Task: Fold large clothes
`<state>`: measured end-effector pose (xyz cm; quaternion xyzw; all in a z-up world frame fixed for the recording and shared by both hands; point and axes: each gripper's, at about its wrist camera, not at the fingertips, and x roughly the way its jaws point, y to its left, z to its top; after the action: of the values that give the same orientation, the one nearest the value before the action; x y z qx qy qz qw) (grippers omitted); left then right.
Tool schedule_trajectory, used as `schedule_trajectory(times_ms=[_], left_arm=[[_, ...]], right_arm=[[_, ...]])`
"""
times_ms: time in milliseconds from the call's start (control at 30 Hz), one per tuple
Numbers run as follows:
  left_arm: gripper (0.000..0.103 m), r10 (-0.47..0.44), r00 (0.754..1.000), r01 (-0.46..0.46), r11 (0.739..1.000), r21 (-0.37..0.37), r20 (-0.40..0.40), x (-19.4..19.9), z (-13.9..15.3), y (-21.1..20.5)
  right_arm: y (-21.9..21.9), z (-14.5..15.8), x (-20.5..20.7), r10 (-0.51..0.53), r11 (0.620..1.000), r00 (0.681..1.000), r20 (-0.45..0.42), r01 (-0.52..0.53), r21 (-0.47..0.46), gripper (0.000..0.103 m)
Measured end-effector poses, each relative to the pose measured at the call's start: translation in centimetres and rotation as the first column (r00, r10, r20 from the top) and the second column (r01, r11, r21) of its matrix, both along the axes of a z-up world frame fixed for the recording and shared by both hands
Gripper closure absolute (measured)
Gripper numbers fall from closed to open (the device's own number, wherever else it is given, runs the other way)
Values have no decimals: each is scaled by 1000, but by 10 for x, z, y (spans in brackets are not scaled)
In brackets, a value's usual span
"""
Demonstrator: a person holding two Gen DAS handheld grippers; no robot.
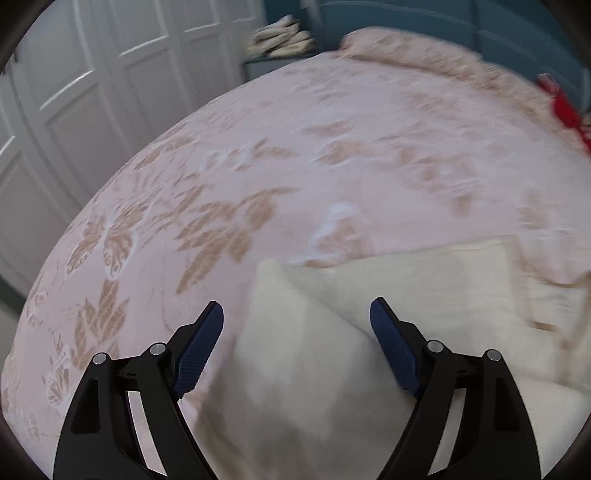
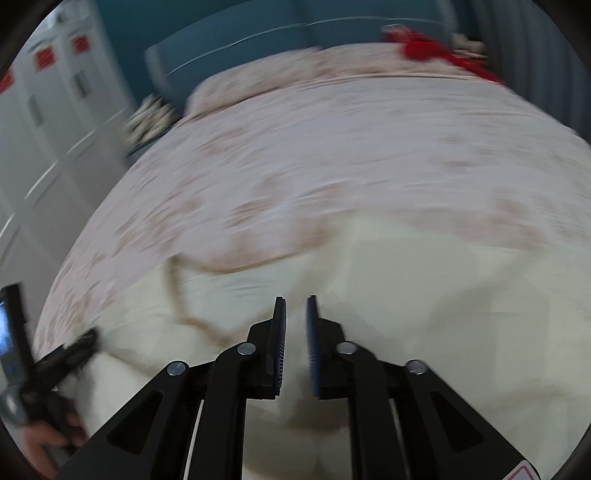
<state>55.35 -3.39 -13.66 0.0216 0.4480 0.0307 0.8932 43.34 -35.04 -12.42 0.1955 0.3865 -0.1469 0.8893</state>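
No containers in either view. Cream garment [image 1: 369,295] spread flat on bed [image 1: 295,147], near edge, below both grippers; soft matte cloth w/ thin tan trim line along one hem, folded corner poking up on its left side in left wrist view.

Left gripper [image 1: 297,321]: jaws spread wide, nothing between blue pads [image 1: 201,343], hovering over garment's left part, not touching cloth as far as visible. Right gripper [image 2: 295,343]: jaws nearly together, narrow gap, no cloth visibly pinched; garment right beneath, contact can't be told due to blur.

Textures/shapes: bedspread pale pink w/ tan leaf + butterfly print, slightly quilted look; gripper fingers black plastic w/ round metal pins, pads ribbed blue. White panelled wardrobe doors [image 1: 74,110] at left, glossy. Teal padded headboard [image 1: 443,22] at far end. Pillow [image 1: 406,48] in same print against headboard. Red fabric item [image 1: 565,107] at far right of bed, shape unclear.

Left wrist view only: stack of pale folded cloth [image 1: 280,37] on teal nightstand beside bed, sharper leaf print detail. Right wrist view only: left gripper's body [image 2: 55,369] at lower-left edge w/ person's hand [image 2: 40,443] on it, red patches on wardrobe doors, grey ribbed curtain [image 2: 535,55] at far right. Right view heavily motion-blurred.
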Motion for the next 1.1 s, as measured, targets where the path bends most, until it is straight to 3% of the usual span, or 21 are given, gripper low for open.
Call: schedule_trajectory(times_ms=[100,233,367,467,600,733,867,933,967,1033,1067,1100], left_arm=[[23,-127,992,128,986,-102,19,-17,32,-43],[20,-327,945,312,922,-230,-26,-29,42,-135],[25,-393,915,366,905,-218,-94,-32,11,-211],[35,-402,902,378,912,-159,-157,-29,-19,-242],[33,-396,909,390,918,-66,-128,-32,-32,-253],[33,-387,916,381,921,-78,-104,-33,-37,-249],[30,-366,929,363,930,-50,-62,-33,-39,-250],[31,-343,938,340,938,-60,-47,-35,-33,-244],[33,-323,946,320,945,-69,-36,-37,-25,-235],[34,-319,948,318,944,-90,-2,-42,-7,-214],[33,-326,945,326,942,-76,20,-41,2,-199],[33,-320,947,322,946,-50,34,-39,9,-189]], right_arm=[[-53,4,-26,-85,996,996,-16,85,-7,86],[-92,-2,-29,-106,992,994,-39,108,69,86],[-99,-20,-12,-30,997,996,-84,36,69,86],[-100,-34,-16,5,997,995,-101,2,77,88],[-103,-44,-20,18,999,997,-80,-14,50,99],[-111,-50,-30,-64,995,998,-28,66,76,103],[-99,-52,-25,-76,997,996,-49,75,-27,103],[-101,-51,-22,-69,997,995,-66,68,-20,103],[-106,-46,-25,-83,997,995,-57,83,-5,103],[-109,-22,-40,-195,976,980,-27,192,-106,102],[-107,-8,-47,-237,959,972,6,235,-160,87],[-104,12,-55,-236,958,970,65,243,-153,87]])
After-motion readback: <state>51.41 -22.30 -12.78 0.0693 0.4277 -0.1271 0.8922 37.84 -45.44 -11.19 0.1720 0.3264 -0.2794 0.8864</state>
